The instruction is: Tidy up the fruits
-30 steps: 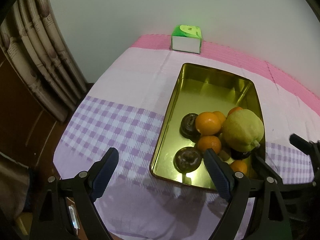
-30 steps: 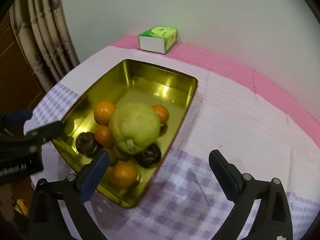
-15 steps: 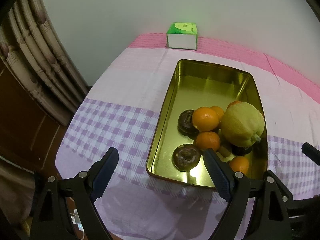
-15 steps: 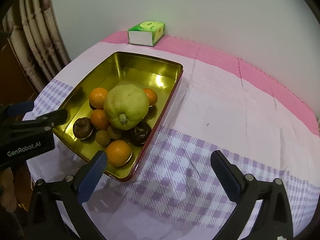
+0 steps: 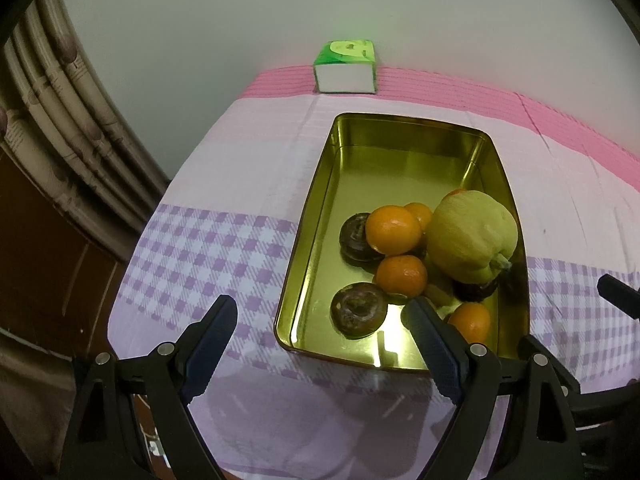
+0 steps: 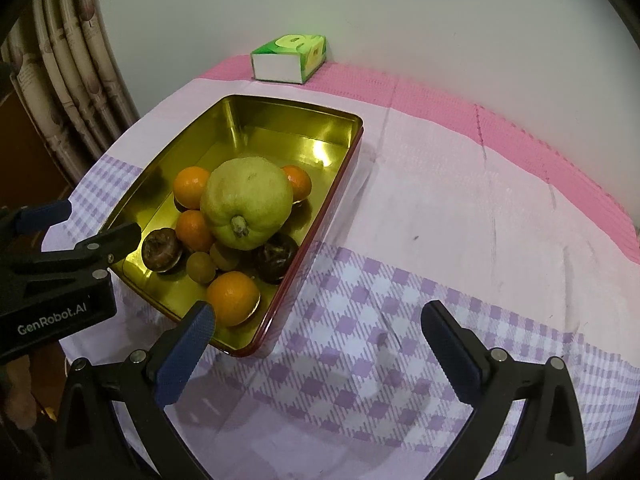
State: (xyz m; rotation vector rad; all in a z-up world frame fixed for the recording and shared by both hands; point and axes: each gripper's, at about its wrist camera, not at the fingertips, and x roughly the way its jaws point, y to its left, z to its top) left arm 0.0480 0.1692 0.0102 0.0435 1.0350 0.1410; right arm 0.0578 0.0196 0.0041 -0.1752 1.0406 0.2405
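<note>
Fruits unmoved in gold tin, left gripper and right gripper still spread wide, empty, views slightly shifted

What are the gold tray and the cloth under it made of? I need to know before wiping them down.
The gold tray looks like thin glossy metal: mirror-like walls with bright glare. The cloth seems woven fabric, matte, with creases; its fibre cannot be told.

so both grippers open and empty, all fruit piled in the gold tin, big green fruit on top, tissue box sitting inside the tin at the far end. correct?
Not quite: the tissue box is outside the gold tin, on the pink strip of cloth by the wall, as the right wrist view shows. The rest holds: left gripper and right gripper open and empty, big green fruit on top of the pile.
</note>
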